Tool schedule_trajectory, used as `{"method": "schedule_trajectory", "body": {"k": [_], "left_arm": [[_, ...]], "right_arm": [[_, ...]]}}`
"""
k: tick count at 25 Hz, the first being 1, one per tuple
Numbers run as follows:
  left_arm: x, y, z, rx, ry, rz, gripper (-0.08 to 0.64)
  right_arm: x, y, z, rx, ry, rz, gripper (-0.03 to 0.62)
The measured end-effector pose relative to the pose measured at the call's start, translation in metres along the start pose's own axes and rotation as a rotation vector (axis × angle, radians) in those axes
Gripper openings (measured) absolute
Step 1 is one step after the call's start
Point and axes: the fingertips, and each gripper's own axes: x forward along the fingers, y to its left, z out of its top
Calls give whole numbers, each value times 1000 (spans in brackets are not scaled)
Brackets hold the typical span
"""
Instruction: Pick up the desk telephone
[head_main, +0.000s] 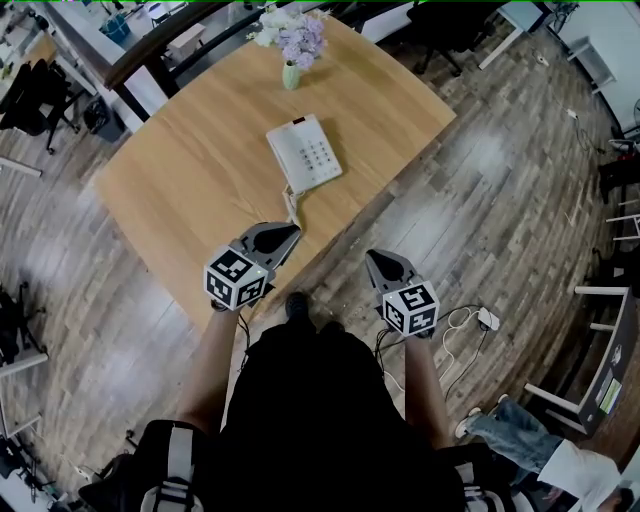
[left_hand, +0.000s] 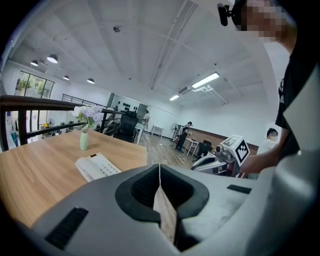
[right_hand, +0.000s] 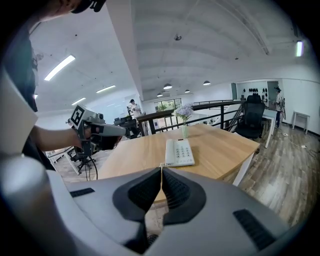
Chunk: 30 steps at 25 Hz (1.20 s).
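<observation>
In the head view the wooden worktop (head_main: 190, 180) fills the left and middle. The left gripper (head_main: 289, 233) is held low at the worktop's near edge, and its tips overlap that edge in the picture. Its own view shows the fingers (left_hand: 165, 215) pressed together with nothing between them.

The desk telephone (head_main: 305, 153) lies flat on the worktop beyond the left gripper and apart from it. The handset is on its cradle and the keypad faces up. Only the head view shows the coiled cord (head_main: 292, 205) running from the telephone towards the near edge. A green vase of pale flowers (head_main: 291, 72) stands further back by the far edge.

To the right, the right gripper (head_main: 374, 259) hangs over the wooden floor (head_main: 480, 200), off the worktop. Its own view shows its fingers closed tip to tip and empty, with the telephone straight ahead past them. A white power strip (head_main: 487, 319) with cables lies on the floor at the right.

The left gripper view shows the telephone off to its left. It also shows the other gripper to its right and a person (left_hand: 185, 135) standing far back in the room, which the head view lacks. The right gripper view alone shows a black office chair (right_hand: 252, 116) past the worktop's right end.
</observation>
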Motion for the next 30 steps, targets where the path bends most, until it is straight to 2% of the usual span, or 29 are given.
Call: {"method": "schedule_trajectory", "body": {"k": [7, 14, 19, 25, 30], "left_arm": [[-2, -5, 5, 5, -2, 21, 26], [5, 5, 4, -35, -1, 122, 26], [31, 1, 22, -55, -18, 196, 26], [68, -2, 52, -56, -48, 276, 26], [97, -9, 66, -57, -59, 354, 26]], "right_arm": [[-1, -11, 1, 16, -16, 13, 25], [8, -37, 4, -1, 0, 82, 25], [18, -78, 15, -41, 18, 152, 25], [26, -138, 42, -52, -6, 209, 25], [31, -183, 49, -67, 6, 263, 25]]}}
